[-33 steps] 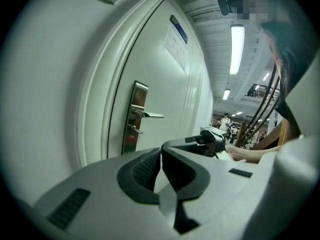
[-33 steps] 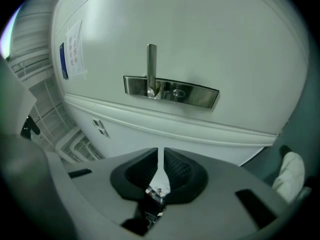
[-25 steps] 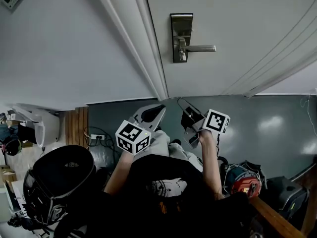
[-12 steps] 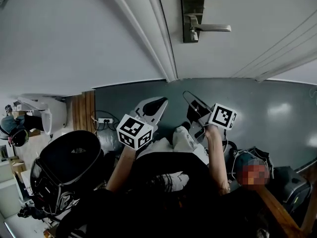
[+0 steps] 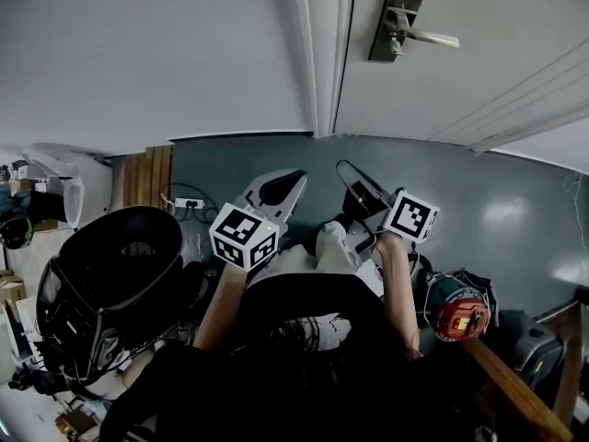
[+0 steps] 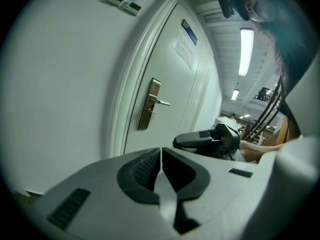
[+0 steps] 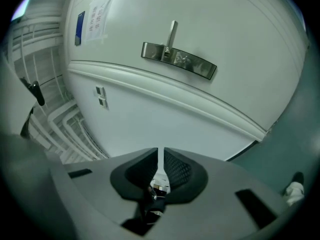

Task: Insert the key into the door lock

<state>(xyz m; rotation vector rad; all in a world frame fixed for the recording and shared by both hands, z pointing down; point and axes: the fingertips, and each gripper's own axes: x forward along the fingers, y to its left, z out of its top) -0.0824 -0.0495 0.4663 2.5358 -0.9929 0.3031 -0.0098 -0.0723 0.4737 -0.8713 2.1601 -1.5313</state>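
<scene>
Key [image 7: 160, 180]: only a sliver of bright metal shows, pinched between the closed jaws of the right gripper [image 7: 161, 159]. It cannot be seen in the head view. Left gripper [image 6: 161, 156]: jaws pressed together, nothing between them. Door lock [image 5: 398, 15]: far, well apart from both grippers, its plate cut off by the top edge; keyhole not discernible. Near left stands a black bag [image 5: 110, 288]. Near right, a red-and-black object [image 5: 458, 313], hard to identify.

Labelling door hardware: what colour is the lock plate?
Silvery grey; the lock plate shows best in the right gripper view.
</scene>
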